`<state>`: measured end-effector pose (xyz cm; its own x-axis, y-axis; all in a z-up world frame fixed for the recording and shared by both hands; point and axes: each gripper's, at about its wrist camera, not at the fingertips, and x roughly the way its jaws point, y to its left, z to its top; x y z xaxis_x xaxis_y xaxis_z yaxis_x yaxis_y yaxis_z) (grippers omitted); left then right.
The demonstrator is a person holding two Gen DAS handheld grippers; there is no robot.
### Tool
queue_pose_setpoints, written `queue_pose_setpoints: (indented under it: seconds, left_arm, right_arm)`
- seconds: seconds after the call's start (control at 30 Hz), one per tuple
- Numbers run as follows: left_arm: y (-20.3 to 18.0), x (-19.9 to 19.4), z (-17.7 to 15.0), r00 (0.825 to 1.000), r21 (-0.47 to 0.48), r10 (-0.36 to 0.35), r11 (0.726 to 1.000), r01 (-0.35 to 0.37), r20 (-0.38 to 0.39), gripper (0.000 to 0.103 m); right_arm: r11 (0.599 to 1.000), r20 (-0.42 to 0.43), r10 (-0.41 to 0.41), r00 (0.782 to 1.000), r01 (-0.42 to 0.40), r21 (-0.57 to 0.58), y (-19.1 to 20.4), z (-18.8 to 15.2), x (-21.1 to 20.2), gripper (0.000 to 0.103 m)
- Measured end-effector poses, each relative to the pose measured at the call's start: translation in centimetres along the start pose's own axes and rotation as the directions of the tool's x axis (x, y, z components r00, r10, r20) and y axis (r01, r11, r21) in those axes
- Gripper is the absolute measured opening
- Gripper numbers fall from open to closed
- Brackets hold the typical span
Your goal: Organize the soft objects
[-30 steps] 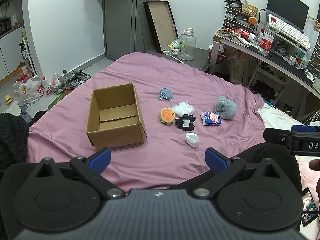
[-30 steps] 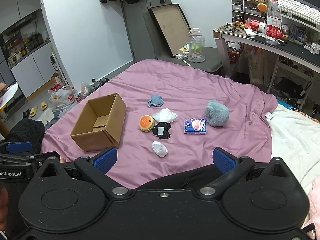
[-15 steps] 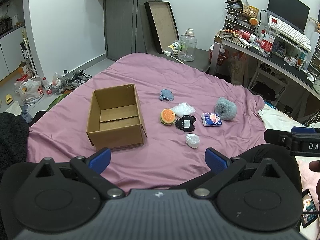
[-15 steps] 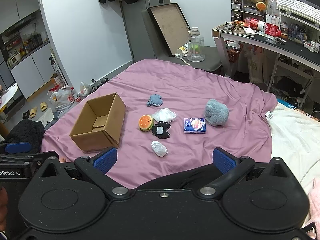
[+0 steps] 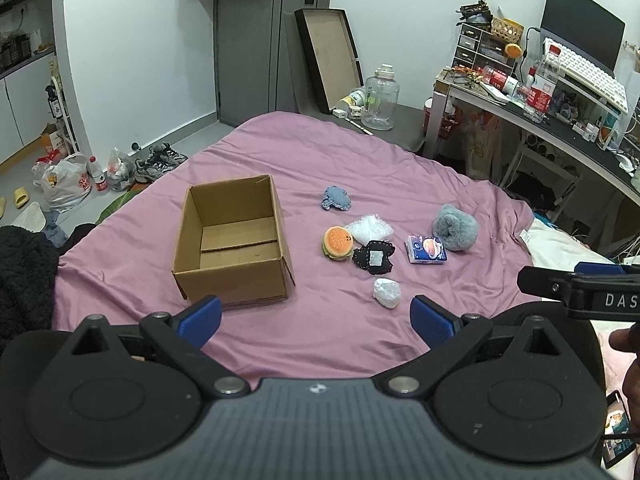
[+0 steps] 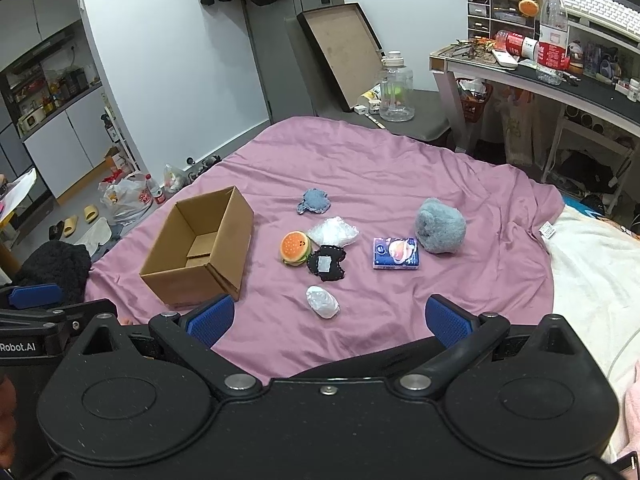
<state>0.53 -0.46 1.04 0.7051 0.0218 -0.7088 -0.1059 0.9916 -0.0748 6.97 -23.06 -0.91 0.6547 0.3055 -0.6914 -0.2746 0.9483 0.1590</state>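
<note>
An open cardboard box [image 5: 232, 240] [image 6: 200, 252] stands empty on the pink bedsheet [image 5: 360, 168]. To its right lie several soft things: a burger plush [image 5: 338, 243] [image 6: 295, 248], a black patch toy [image 5: 374, 261] [image 6: 326, 268], a blue fabric toy [image 5: 336, 198], a white plastic bag [image 5: 369, 229], a small white wrapped lump [image 5: 387, 293] [image 6: 322, 301], a blue tissue pack [image 5: 426, 250] [image 6: 396, 253] and a grey fluffy ball [image 5: 456, 227] [image 6: 440, 226]. My left gripper [image 5: 316, 318] and right gripper [image 6: 328, 320] both hover open above the bed's near edge, holding nothing.
A cluttered desk [image 5: 560, 120] with keyboard, monitor and bottles runs along the right. A large water jug [image 5: 382, 98] and a leaning tray [image 5: 328, 56] stand behind the bed. Bags and shoes [image 5: 120, 168] lie on the floor at left. A white blanket [image 6: 592, 280] adjoins the sheet.
Both views have drifted very slightly; the objects and the open grippers stay as they were.
</note>
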Motion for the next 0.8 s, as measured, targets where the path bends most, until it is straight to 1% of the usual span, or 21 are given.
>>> queue_pose_setpoints:
  seconds: [0.3, 0.43, 0.8]
  left_arm:
    - [-0.5, 1.7, 0.3, 1.000, 0.002, 0.012, 1.000, -0.012, -0.004, 0.100]
    - [-0.4, 2.9, 0.3, 1.000, -0.016, 0.019, 1.000, -0.019, -0.017, 0.100]
    - [-1.5, 6.5, 0.5, 0.999, -0.023, -0.003, 1.000, 0.002, -0.043, 0.099]
  right_arm:
    - [1.000, -0.027, 0.019, 0.999, -0.018, 0.010, -0.4, 0.0, 2.0, 0.103]
    - [1.000, -0.042, 0.023, 0.999, -0.022, 0.017, -0.7, 0.0, 3.0, 0.103]
    - [0.996, -0.065, 0.051, 0.997, -0.046, 0.080, -3.5, 0.4, 6.3, 0.103]
